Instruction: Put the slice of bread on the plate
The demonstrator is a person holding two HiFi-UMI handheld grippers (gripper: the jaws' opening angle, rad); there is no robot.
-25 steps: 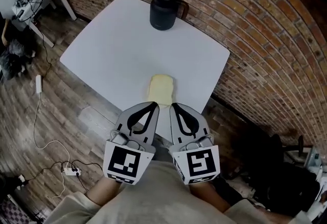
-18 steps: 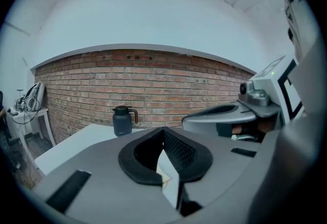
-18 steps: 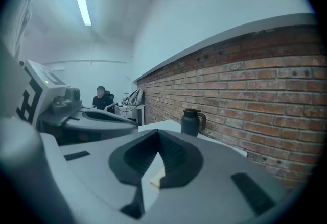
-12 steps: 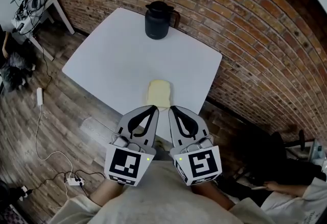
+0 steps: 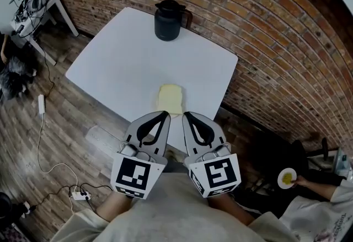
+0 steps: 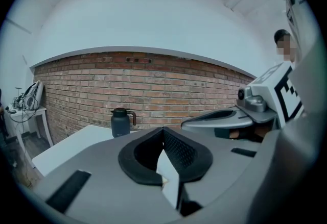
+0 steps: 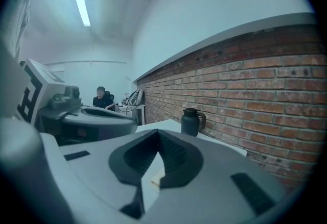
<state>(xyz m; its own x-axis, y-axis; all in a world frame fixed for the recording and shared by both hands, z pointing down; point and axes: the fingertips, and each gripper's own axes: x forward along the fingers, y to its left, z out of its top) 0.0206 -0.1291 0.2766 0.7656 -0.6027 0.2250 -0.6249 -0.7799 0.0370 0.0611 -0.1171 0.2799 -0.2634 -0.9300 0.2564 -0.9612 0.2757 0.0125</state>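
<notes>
**Both claws closed and empty, bread flat on the table**

The left claw (image 5: 164,116) and the right claw (image 5: 187,116) are held side by side at the near edge of the white table (image 5: 121,59). Both point out over the table. In each gripper view the two jaws meet at their tips, and nothing is pinched between them. Through the narrow slit below the tips, only a strip of tabletop and a sliver of pale crust show.

The slice of bread (image 5: 170,98) lies flat on the table near that edge. In the head view it sits just beyond the two sets of tips and roughly centred between them, and neither claw grips it. A dark jug (image 5: 168,13) stands at the far side of the table, close to the brick wall (image 5: 265,31). At the lower right, well off the table, another person's hand (image 5: 301,181) holds a small white plate (image 5: 286,178).
</notes>
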